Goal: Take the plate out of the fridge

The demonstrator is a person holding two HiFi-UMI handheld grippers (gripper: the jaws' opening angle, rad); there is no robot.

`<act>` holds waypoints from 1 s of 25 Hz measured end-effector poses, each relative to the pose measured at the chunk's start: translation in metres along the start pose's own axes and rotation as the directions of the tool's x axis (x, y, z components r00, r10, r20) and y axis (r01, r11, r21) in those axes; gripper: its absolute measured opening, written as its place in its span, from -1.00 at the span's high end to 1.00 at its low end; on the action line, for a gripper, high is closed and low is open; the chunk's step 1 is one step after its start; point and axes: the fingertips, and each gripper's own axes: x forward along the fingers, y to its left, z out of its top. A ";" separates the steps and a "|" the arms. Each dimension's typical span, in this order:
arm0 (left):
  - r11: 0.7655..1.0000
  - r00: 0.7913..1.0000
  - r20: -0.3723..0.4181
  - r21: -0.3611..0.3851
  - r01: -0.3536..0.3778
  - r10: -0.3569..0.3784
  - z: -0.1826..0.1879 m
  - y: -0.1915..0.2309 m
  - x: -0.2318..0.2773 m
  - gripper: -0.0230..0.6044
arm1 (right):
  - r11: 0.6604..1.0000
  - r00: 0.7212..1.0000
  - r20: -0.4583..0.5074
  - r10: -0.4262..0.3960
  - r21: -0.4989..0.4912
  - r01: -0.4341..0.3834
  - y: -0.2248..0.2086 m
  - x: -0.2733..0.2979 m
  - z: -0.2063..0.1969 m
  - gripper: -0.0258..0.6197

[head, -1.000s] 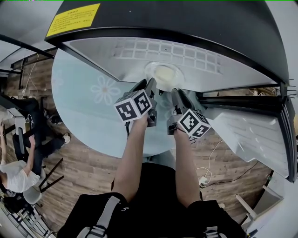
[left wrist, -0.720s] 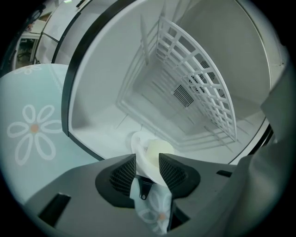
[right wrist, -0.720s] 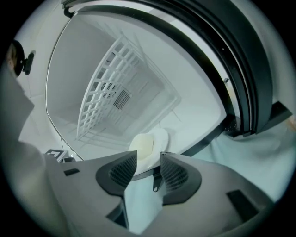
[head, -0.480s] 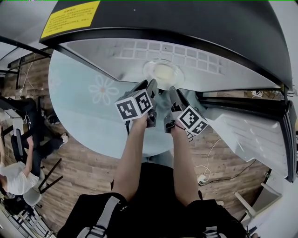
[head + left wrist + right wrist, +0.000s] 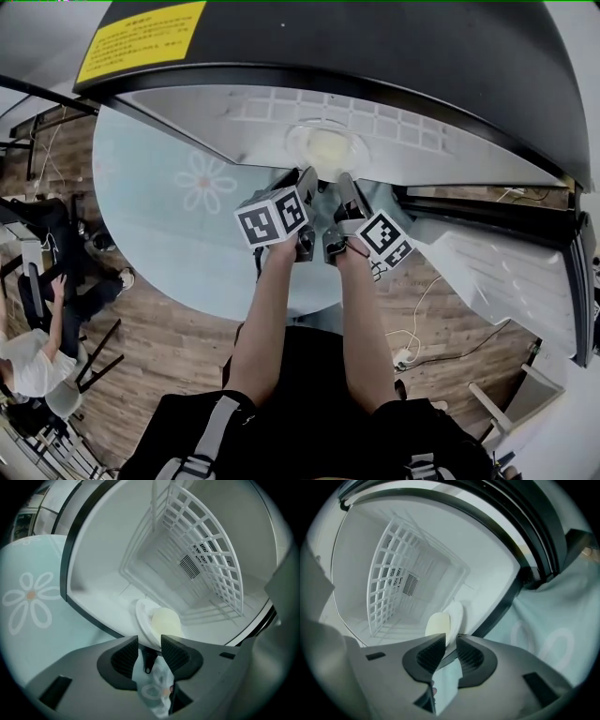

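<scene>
both forearms reach forward over the round table (image 5: 159, 220), which wears a pale blue cloth printed with a white flower. the left gripper (image 5: 150, 641) and the right gripper (image 5: 450, 638) sit side by side at the front edge of the open fridge (image 5: 375, 56), each pointing in and slightly down.

the left claw is released: its jaws stand apart, with the near rim of the plate (image 5: 142, 618) just reaching into the gap at their tips. the right claw's jaws have just been closing and are now clenched on the plate's rim, with the edge caught between the two ribbed pads.

the plate is white and lies on the fridge floor just inside the front edge, about midway across the opening. a pale yellow round thing (image 5: 166, 620) rests on it; what it is cannot be told.

behind the plate the white inside runs back to a small vent in the rear wall. a white wire rack (image 5: 211, 559) stands along one side wall. the fridge door (image 5: 506, 272) hangs open to the right.
</scene>
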 end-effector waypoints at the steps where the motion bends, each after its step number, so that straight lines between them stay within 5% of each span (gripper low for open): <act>1: 1.000 1.000 -0.002 -0.007 0.006 -0.006 -0.002 0.000 0.000 0.39 | 1.000 1.000 0.002 0.001 0.013 -0.001 0.000 0.000 0.000 0.70; 13: 0.992 0.996 0.030 -0.089 0.091 -0.089 -0.006 -0.009 0.003 0.40 | 0.997 1.000 -0.007 0.027 0.066 -0.026 0.004 -0.006 -0.005 0.75; 25: 0.979 0.987 0.073 -0.138 0.150 -0.141 -0.010 -0.011 -0.001 0.62 | 0.997 0.999 -0.009 0.031 0.076 -0.030 0.006 -0.018 -0.006 0.76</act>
